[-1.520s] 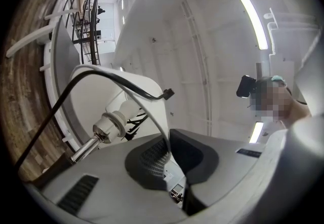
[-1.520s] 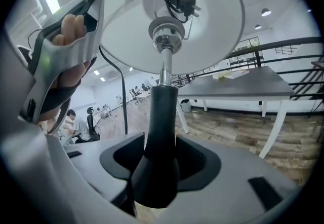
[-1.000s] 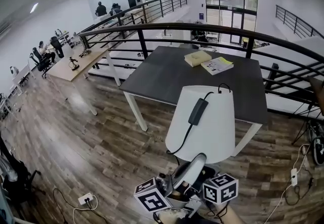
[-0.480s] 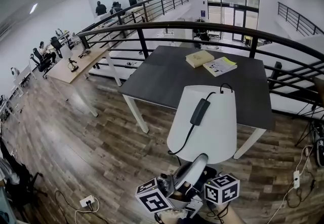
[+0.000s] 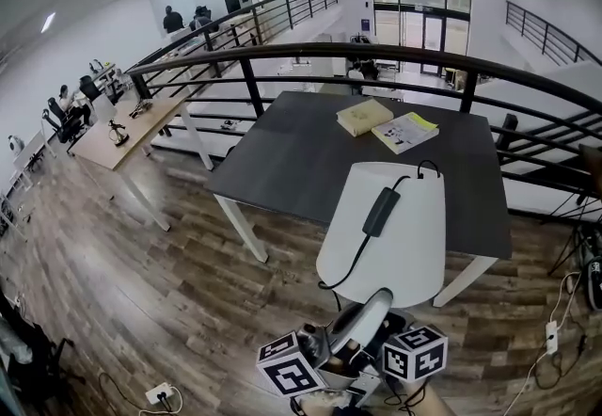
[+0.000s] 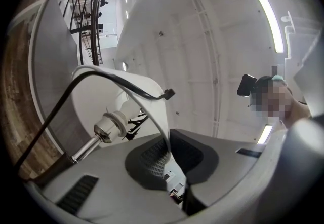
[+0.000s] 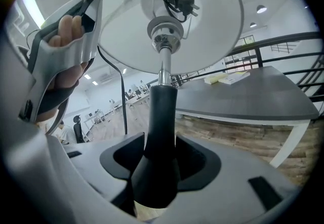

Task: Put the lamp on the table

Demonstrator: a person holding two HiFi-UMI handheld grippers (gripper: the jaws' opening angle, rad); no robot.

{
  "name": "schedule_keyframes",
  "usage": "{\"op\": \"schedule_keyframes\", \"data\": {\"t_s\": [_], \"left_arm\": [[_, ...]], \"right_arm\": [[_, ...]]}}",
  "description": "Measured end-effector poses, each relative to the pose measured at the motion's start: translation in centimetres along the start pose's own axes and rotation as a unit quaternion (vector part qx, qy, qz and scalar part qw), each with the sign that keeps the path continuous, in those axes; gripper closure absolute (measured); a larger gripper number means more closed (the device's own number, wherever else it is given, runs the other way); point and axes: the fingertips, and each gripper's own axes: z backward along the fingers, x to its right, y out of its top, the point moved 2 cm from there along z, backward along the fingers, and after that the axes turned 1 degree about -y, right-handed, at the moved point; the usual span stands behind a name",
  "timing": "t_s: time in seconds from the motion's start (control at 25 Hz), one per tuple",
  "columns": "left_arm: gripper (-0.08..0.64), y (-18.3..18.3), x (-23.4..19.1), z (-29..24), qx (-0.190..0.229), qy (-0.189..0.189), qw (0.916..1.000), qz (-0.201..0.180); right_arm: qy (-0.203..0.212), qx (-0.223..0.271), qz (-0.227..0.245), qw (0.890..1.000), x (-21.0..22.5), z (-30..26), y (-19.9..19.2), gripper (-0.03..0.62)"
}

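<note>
The lamp has a white shade [image 5: 414, 249], and its black cord and switch [image 5: 381, 212] lie over the shade. It is held in the air over the wooden floor, just before the near edge of the dark table [image 5: 301, 155]. My left gripper [image 6: 169, 159] is shut on the shade's lower rim [image 6: 163, 132]; the bulb socket [image 6: 112, 124] shows inside the shade. My right gripper [image 7: 161, 152] is shut on the lamp's black stem [image 7: 161, 111], under the shade [image 7: 202, 25]. In the head view the left gripper [image 5: 376, 301] reaches up to the rim.
A tan book [image 5: 366, 115] and a magazine [image 5: 406, 132] lie at the table's far side. A black railing [image 5: 376, 52] curves behind the table. Cables and a power strip [image 5: 158, 392] lie on the floor. Desks with people sit far left.
The table has drawn slightly closer in the head view, and the lamp sits a touch further right. Both grips are unchanged.
</note>
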Motion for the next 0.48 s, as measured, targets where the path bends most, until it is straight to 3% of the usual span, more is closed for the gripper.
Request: {"op": "schedule_keyframes", "data": {"t_s": [0.48], "left_arm": [[0.532, 6.7, -7.4, -4.9, -0.020, -0.016, 0.9994, 0.023]], "right_arm": [[-0.033, 0.005, -0.012, 0.999, 4.4, -7.4, 7.0, 0.376]]}}
